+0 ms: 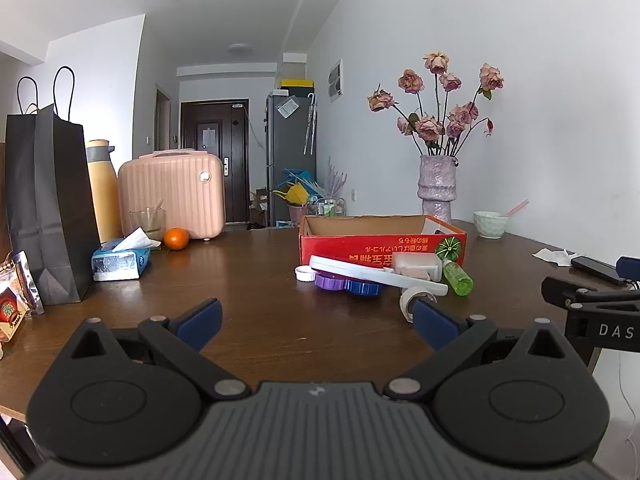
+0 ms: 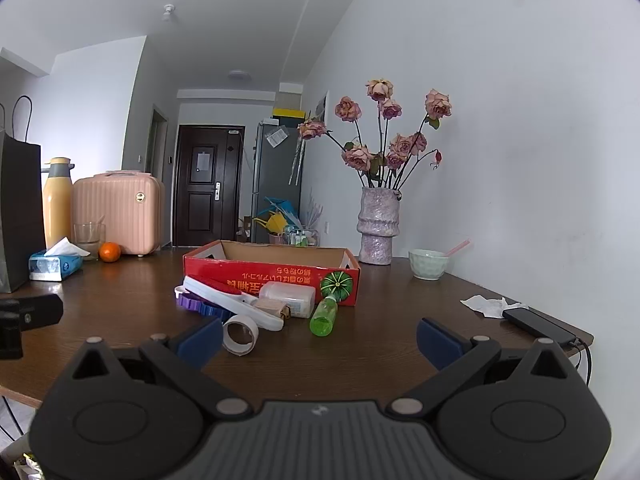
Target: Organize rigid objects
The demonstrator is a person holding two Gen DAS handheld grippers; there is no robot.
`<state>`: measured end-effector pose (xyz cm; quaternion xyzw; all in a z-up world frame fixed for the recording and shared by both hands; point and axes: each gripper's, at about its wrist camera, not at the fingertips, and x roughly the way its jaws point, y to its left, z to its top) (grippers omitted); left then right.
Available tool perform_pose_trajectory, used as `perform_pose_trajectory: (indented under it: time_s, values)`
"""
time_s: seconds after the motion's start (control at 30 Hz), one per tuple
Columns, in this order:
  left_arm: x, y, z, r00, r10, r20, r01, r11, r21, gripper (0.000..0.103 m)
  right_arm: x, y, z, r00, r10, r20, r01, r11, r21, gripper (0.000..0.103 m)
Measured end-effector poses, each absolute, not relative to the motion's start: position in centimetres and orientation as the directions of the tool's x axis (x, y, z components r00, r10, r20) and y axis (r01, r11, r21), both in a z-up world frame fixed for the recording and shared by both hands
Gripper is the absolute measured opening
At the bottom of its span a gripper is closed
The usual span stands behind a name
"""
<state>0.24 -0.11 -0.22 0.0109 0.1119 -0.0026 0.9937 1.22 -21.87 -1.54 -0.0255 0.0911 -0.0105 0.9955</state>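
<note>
Clutter — tape roll (image 2: 240,335), green bottle (image 2: 325,315), purple lid (image 1: 330,281) — sits before a red box (image 2: 272,270) as the left gripper (image 1: 316,322) and right gripper (image 2: 320,338) hover with jaws released.

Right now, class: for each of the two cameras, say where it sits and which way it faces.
Left wrist: sits on the left gripper, low over the table, facing the red box; its open blue fingers show, and the right gripper's tip at right.
Right wrist: sits on the right gripper, facing the same box, nearer the green bottle; open fingers show.
Shared: box, tape roll, vase.
</note>
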Motion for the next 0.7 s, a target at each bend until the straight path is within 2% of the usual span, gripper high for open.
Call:
perform_pose_trajectory:
  time_s: [0.7]
  values:
    - [0.35, -0.17, -0.36, 0.974, -0.005, -0.226, 0.013, 0.999, 0.033, 0.103, 1.33, -21.92, -1.70, 0.982, -0.032, -0.187, 0.024, 0.999, -0.042, 0.103]
